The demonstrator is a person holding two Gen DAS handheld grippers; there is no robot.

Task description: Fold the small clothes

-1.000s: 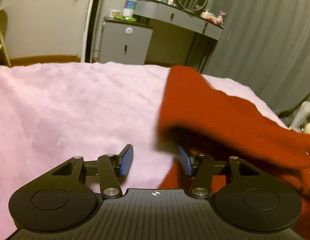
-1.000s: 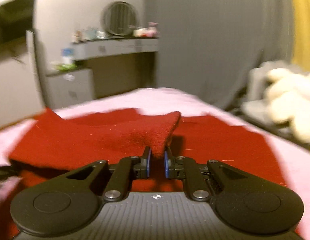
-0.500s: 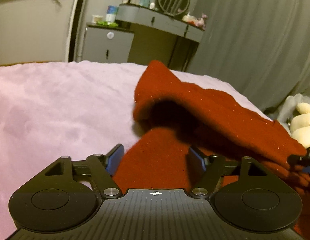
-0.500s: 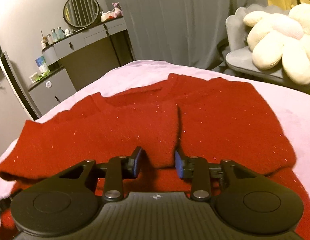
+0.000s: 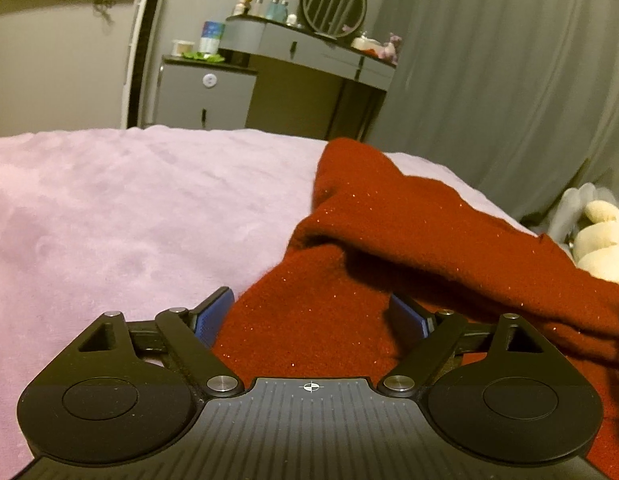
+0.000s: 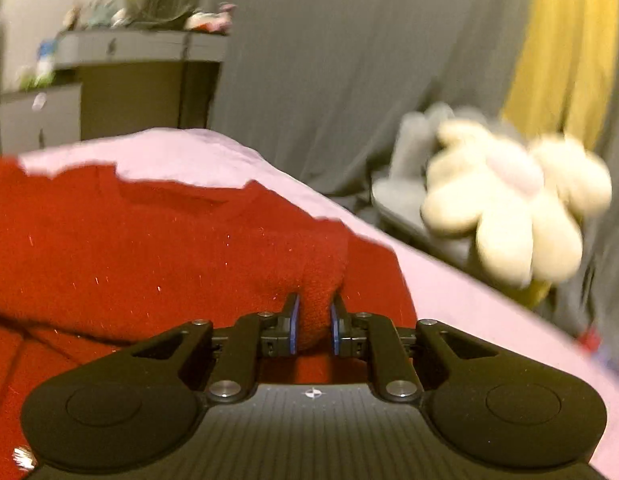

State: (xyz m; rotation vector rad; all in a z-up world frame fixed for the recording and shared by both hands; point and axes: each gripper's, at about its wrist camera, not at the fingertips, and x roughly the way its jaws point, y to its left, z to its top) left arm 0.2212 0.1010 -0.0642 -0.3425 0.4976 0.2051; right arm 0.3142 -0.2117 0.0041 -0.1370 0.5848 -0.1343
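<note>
A: Left wrist view first. What is in front of the left tool (image 5: 309, 314)?

B: Its jaws stand wide apart, blue pads (image 5: 210, 316) facing inward, nothing pinched. Between them lies a flat stretch of the red sweater (image 5: 409, 232), spread over the right part of the pink bed cover (image 5: 121, 208). A thicker fold of the same knit lies across it just ahead, raised enough to cast a dark shadow underneath.

A: And the right wrist view?

B: The right tool (image 6: 313, 326) has its fingers pressed in on a bunched bit of the sweater (image 6: 149, 240); the red knit fills the gap between the pads. The pinched fold runs off to the left, over the flatter layer on the bed cover (image 6: 449, 292). The picture is blurred, so fine detail is lost.

A: What stands around the bed?

B: In the left wrist view, a grey dressing table (image 5: 309, 46) with a round mirror (image 5: 334, 2) and small bottles, a low grey cabinet (image 5: 205, 96) beside it, and a grey curtain (image 5: 509, 80) to the right. In the right wrist view, a cream flower-shaped plush cushion (image 6: 509, 208) sits on a grey chair beyond the bed's right edge, with a yellow curtain (image 6: 561, 48) behind it.
</note>
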